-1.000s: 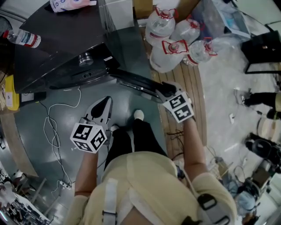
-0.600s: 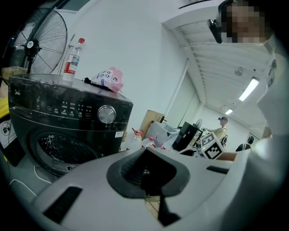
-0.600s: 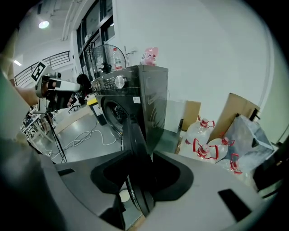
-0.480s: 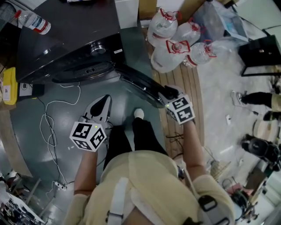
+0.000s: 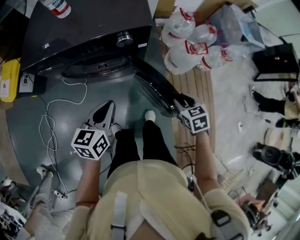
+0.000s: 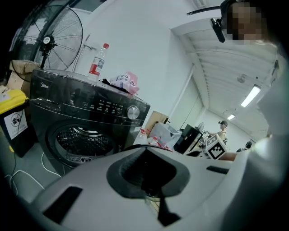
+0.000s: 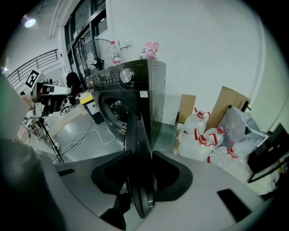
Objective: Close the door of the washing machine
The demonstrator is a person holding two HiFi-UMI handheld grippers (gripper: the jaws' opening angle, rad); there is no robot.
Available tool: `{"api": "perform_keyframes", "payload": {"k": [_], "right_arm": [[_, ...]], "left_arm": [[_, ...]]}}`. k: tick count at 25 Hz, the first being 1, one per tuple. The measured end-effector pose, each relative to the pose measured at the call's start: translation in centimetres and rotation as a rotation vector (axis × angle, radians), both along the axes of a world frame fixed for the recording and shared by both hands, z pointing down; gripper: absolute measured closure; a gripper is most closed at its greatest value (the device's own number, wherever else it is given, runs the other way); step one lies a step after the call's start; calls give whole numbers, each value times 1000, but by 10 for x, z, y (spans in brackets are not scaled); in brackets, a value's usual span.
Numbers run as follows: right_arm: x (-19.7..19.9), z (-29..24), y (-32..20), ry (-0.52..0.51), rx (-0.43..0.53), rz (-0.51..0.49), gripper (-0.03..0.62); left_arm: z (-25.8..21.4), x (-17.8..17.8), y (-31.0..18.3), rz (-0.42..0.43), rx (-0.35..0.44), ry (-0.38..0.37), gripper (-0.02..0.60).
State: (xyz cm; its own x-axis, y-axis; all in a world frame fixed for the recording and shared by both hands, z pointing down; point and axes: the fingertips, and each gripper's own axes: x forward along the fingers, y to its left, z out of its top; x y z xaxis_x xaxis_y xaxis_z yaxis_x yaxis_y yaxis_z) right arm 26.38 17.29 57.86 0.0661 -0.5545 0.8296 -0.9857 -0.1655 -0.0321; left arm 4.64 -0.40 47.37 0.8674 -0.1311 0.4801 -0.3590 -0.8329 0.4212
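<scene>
The dark washing machine [image 5: 89, 28] stands at the top of the head view, its round drum opening [image 6: 83, 140] uncovered. Its door [image 5: 152, 91] hangs open, swung out to the right. My right gripper [image 5: 180, 104] is at the door's free edge. In the right gripper view the door's rim [image 7: 137, 149] runs between the jaws, which are closing on it. My left gripper [image 5: 104, 115] hangs over the grey floor in front of the machine, its fingers together and holding nothing.
Several big water bottles [image 5: 187, 42] lie on a wooden pallet [image 5: 197, 93] right of the door. A bottle [image 5: 57, 7] stands on the machine's top. A yellow bin [image 5: 9, 79] and a white cable [image 5: 51, 126] are at the left. My foot [image 5: 150, 115] is below the door.
The door has swung a little toward the machine's front, with the right gripper at its edge. Both grippers have moved across the floor, and the machine now sits more centrally in the head view.
</scene>
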Motion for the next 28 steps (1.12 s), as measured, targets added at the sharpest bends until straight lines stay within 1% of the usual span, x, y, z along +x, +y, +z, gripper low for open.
{"api": "perform_keyframes", "payload": {"k": [6,13,19,23,28], "right_arm": [[-35,3,-2,-12,-19,14,464],[-83,4,-13,-55,-8,0,464],[-121,7,-27,-111,-23,-27,462],[-149,8,-42,-161,-27,-2,454],[-173,11,-56,-181,-39,-1,442]], "left_arm": [[5,-30,-14,-17,-6,-1,577],[6,-58,-23,-33,-6,4,577],[12,-86,-31,-83,-19,1,577],[17,-110,-42,-117,-26,-5,577],[17,-130,-51,-160,-24,-2,577]]}}
